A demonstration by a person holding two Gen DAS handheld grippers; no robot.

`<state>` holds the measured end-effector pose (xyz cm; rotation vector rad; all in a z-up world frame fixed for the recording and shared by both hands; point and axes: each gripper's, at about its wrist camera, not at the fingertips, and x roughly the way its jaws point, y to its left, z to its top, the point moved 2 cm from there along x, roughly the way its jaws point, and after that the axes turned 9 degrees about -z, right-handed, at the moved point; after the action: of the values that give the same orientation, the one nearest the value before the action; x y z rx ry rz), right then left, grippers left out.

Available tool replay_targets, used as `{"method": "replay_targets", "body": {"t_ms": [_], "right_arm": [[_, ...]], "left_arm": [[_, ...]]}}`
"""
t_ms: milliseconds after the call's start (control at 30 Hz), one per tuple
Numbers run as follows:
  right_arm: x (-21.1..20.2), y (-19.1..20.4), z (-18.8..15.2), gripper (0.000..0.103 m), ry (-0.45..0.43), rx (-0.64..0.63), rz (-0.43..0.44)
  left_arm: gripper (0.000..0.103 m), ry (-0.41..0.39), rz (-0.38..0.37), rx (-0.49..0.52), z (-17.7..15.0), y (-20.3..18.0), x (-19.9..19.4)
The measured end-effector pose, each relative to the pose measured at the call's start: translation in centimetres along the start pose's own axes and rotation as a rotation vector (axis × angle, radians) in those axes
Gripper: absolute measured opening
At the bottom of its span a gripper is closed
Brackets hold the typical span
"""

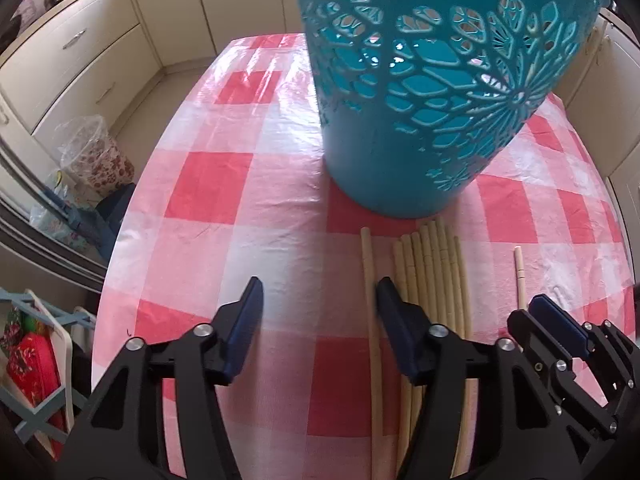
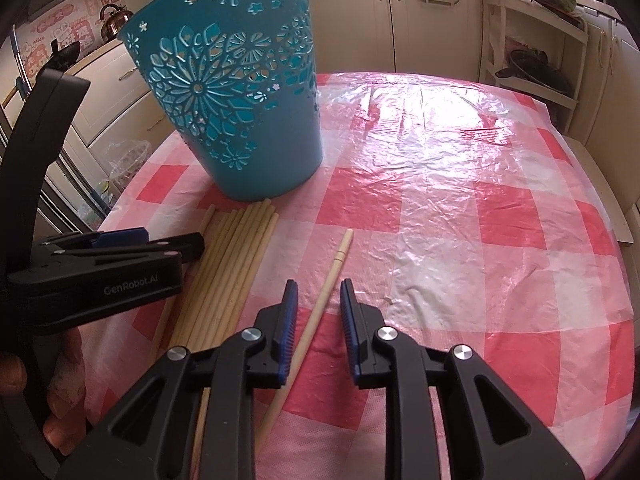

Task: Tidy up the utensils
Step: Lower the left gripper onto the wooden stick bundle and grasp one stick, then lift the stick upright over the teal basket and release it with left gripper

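On the table with its pink-and-white checked cloth [image 2: 440,208] stands a teal plastic basket [image 2: 240,112] with cut-out flower patterns, upright and toward the far left side as seen from the right hand. Just in front of its base lies a bundle of pale wooden chopsticks [image 2: 228,264], side by side, their far ends nearly touching the basket. One chopstick [image 1: 370,300] lies a little apart on the left of the bundle, and a single chopstick [image 2: 320,308] lies well apart on the right. The left gripper [image 1: 320,300] points down at the table with its jaws partly open; the lone left chopstick passes just inside its right finger, and I cannot tell whether that finger touches it. Nothing is clamped there. The right gripper [image 2: 318,300] hovers over the single chopstick on the right, its jaws narrowly open, the stick running between the blue pads [image 2: 290,312] without being pinched. A person's hand [image 2: 60,380] holds the left tool at the edge of the right camera's view.
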<state>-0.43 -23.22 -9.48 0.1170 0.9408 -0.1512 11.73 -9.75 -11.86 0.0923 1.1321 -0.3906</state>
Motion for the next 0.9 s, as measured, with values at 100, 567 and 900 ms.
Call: {"method": "replay_targets", "body": {"t_ms": [100, 567, 900], "right_arm": [[0.1, 0.0, 0.0, 0.022, 0.002, 0.004, 0.003], [0.2, -0.8, 0.0, 0.023, 0.008, 0.054, 0.041], [0.1, -1.3, 0.0, 0.025, 0.004, 0.058, 0.06]], "left_arm": [[0.006, 0.019, -0.046, 0.029, 0.6, -0.2, 0.2], [0.005, -0.293, -0.343, -0.023, 3.1, 1.8, -18.2], [0.005, -0.944, -0.123, -0.024, 13.6, -2.2, -24.6]]}}
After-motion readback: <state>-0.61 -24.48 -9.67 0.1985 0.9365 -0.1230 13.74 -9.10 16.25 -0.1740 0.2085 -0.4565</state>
